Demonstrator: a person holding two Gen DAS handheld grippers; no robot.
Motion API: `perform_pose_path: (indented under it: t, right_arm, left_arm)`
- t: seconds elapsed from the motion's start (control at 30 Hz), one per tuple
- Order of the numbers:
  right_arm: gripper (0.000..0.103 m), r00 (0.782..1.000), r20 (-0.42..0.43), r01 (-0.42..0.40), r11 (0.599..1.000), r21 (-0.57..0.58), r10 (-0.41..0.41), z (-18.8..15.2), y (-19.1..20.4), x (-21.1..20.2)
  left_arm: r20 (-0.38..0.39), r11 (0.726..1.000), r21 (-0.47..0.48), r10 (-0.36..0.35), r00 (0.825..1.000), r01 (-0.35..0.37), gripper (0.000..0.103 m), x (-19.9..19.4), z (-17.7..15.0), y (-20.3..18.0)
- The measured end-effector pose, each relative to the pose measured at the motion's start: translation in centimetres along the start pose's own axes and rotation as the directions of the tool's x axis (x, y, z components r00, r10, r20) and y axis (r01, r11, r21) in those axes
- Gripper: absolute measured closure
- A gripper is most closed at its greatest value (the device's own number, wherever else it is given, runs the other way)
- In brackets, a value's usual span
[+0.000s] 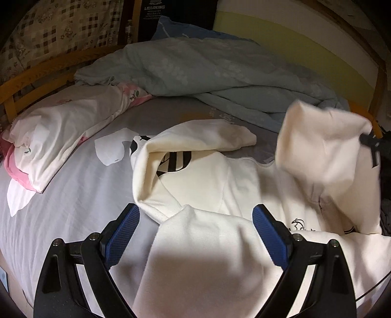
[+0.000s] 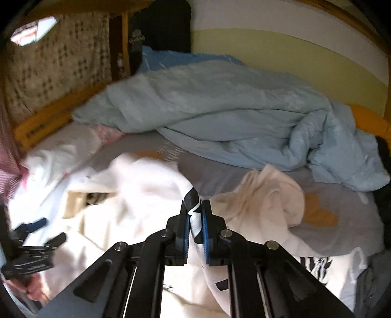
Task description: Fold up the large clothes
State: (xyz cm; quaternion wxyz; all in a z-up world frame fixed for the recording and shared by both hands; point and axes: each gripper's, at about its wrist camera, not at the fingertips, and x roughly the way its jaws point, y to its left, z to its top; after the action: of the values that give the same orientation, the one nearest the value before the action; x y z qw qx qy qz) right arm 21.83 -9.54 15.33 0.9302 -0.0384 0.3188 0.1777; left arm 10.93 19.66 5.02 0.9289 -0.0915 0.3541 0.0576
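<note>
A cream white sweatshirt (image 1: 207,176) with black print lies rumpled on the grey bed sheet (image 1: 73,195). My left gripper (image 1: 196,220) stands open just above its near part, blue pads wide apart and pressing on nothing. At the far right of the left wrist view, my right gripper (image 1: 370,141) holds a flap of the sweatshirt lifted off the bed. In the right wrist view, the right gripper (image 2: 195,208) is shut on a fold of the sweatshirt (image 2: 136,186) bearing a black stripe. The left gripper (image 2: 46,231) and a hand show at the lower left, blurred.
A crumpled light blue duvet (image 1: 207,73) fills the back of the bed. A white and pink pillow (image 1: 61,129) lies at the left by the wooden rail (image 1: 36,73). Dark clothing (image 1: 171,14) hangs at the back, and a yellow-green wall (image 1: 305,53) runs along the right.
</note>
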Motion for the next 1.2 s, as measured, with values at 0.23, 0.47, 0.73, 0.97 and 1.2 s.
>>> perform_pose_path:
  t: [0.23, 0.47, 0.73, 0.97, 1.2]
  right_arm:
    - [0.090, 0.981, -0.175, 0.072, 0.996, -0.060, -0.081, -4.7, 0.4, 6.3]
    - [0.030, 0.984, -0.042, 0.171, 0.983, -0.059, -0.174, -8.6, -2.8, -1.3]
    - [0.021, 0.942, -0.164, 0.301, 0.953, 0.032, -0.292, -16.1, -12.3, -7.2]
    - [0.021, 0.909, -0.293, 0.358, 0.915, 0.185, -0.296, -21.5, -18.1, -6.9]
    - [0.000, 0.872, -0.373, 0.409, 0.891, 0.199, -0.317, -22.2, -20.0, -5.0]
  left_arm:
    - [-0.026, 0.999, 0.038, -0.004, 1.000, 0.005, 0.010, 1.3, -0.6, -1.5]
    - [0.057, 0.979, 0.166, 0.113, 0.992, -0.121, 0.010, 2.0, -2.0, -4.5]
    - [0.183, 0.987, 0.116, 0.085, 0.979, -0.107, 0.015, 1.3, -2.5, -5.6]
    - [0.149, 0.991, 0.114, -0.087, 0.985, 0.070, 0.026, 0.2, -1.7, -6.0]
    - [0.055, 0.984, 0.159, -0.089, 0.994, 0.080, 0.030, 2.6, -4.2, -7.4]
